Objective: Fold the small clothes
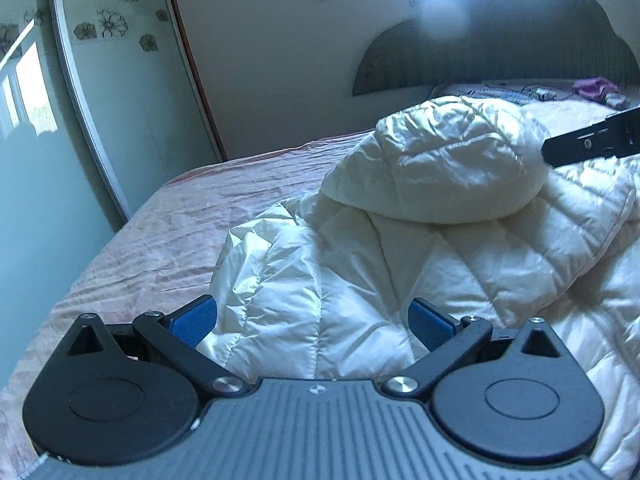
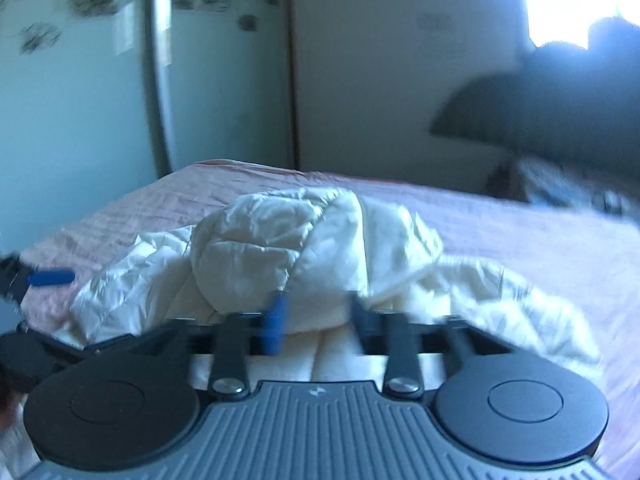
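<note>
A cream quilted puffer jacket (image 1: pixel 400 248) lies crumpled on the pink bedspread (image 1: pixel 168 232), its hood (image 1: pixel 452 168) bunched up on top. My left gripper (image 1: pixel 312 320) is open, its blue pads (image 1: pixel 196 320) spread wide on either side of the jacket's near edge. My right gripper (image 2: pixel 316 320) is over the jacket (image 2: pixel 304 252) with its blue fingers (image 2: pixel 276 320) partly closed around a fold of the fabric; the view is blurred. The right gripper's black body (image 1: pixel 592 140) shows at the right in the left wrist view. The left gripper's blue pad (image 2: pixel 52 278) shows at the far left of the right wrist view.
A dark scalloped headboard (image 1: pixel 500 52) stands at the back right, with purple clothing (image 1: pixel 596 88) on the patterned bedding near it. A wardrobe with flower-decorated sliding doors (image 1: pixel 108 28) lines the left wall beside the bed's edge.
</note>
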Tool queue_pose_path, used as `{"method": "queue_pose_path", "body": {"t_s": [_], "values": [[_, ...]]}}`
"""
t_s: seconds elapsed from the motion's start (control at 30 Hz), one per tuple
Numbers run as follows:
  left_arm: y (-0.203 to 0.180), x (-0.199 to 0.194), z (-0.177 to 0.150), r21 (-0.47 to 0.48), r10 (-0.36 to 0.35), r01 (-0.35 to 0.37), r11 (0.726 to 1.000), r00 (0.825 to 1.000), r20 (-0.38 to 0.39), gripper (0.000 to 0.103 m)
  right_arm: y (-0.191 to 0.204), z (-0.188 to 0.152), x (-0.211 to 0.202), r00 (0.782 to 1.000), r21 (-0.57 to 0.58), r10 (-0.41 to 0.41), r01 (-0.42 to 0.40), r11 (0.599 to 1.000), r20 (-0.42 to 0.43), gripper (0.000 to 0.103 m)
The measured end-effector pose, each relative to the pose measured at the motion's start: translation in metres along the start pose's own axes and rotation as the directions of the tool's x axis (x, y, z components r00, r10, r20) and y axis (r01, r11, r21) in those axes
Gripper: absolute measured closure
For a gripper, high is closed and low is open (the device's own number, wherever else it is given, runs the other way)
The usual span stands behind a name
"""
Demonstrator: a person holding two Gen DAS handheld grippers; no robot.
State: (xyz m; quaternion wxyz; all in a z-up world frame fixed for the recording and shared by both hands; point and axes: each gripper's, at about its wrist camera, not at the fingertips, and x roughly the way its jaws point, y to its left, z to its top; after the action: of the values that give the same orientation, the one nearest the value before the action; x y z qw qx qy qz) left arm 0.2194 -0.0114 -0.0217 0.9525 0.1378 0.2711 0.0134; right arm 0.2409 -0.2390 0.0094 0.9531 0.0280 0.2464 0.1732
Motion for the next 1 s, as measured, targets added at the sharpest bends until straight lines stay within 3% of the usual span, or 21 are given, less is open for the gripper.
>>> {"method": "queue_pose_path", "body": {"t_s": [0.03, 0.13, 0.27, 0.33, 0.37, 0.4, 0.43, 0.47, 0.57, 0.67, 1.0], "values": [[0.001, -0.001, 0.001, -0.006, 0.001, -0.001, 1.000, 1.000, 0.003, 0.000, -0.005, -0.001, 0.000, 1.000, 0.070, 0.025, -0.026, 0.997, 0.008, 0.022], [0.003, -0.004, 0.007, -0.013, 0.017, -0.017, 1.000, 1.000, 0.017, 0.000, -0.022, -0.005, 0.009, 0.990, 0.312, 0.142, -0.139, 0.940, 0.015, 0.022], [0.003, -0.006, 0.014, -0.024, 0.023, -0.022, 0.999, 1.000, 0.018, 0.000, -0.040, -0.019, 0.039, 0.982, 0.618, 0.187, -0.138, 0.774, -0.015, 0.022], [0.003, -0.007, 0.015, -0.027, 0.018, -0.018, 0.999, 1.000, 0.019, 0.000, -0.045, -0.032, 0.052, 0.974, 0.736, 0.227, -0.167, 0.656, 0.019, 0.022], [0.003, -0.008, 0.015, -0.026, 0.017, -0.017, 1.000, 1.000, 0.017, 0.000, -0.046, -0.036, 0.056, 0.972, 0.762, 0.233, -0.183, 0.621, 0.043, 0.023], [0.002, -0.008, 0.015, -0.023, 0.016, -0.016, 1.000, 1.000, 0.015, 0.000, -0.045, -0.039, 0.057, 0.974, 0.769, 0.216, -0.184, 0.612, 0.061, 0.024], [0.001, -0.009, 0.015, -0.020, 0.015, -0.015, 1.000, 1.000, 0.016, 0.000, -0.045, -0.039, 0.057, 0.979, 0.766, 0.192, -0.173, 0.619, 0.066, 0.037], [0.000, -0.009, 0.015, -0.016, 0.014, -0.014, 1.000, 1.000, 0.018, 0.000, -0.044, -0.040, 0.057, 0.981, 0.766, 0.183, -0.166, 0.621, 0.064, 0.061], [0.000, -0.011, 0.016, -0.016, 0.013, -0.013, 1.000, 1.000, 0.022, 0.000, -0.047, -0.046, 0.058, 0.980, 0.783, 0.188, -0.171, 0.598, 0.070, 0.085], [0.000, -0.011, 0.016, -0.023, 0.007, -0.007, 1.000, 1.000, 0.018, 0.000, -0.048, -0.051, 0.051, 0.979, 0.767, 0.186, -0.182, 0.615, 0.083, 0.092], [-0.003, -0.009, 0.013, -0.022, 0.000, 0.001, 1.000, 1.000, 0.007, 0.000, -0.057, -0.063, 0.018, 0.975, 0.741, 0.205, -0.197, 0.642, 0.082, 0.092]]}}
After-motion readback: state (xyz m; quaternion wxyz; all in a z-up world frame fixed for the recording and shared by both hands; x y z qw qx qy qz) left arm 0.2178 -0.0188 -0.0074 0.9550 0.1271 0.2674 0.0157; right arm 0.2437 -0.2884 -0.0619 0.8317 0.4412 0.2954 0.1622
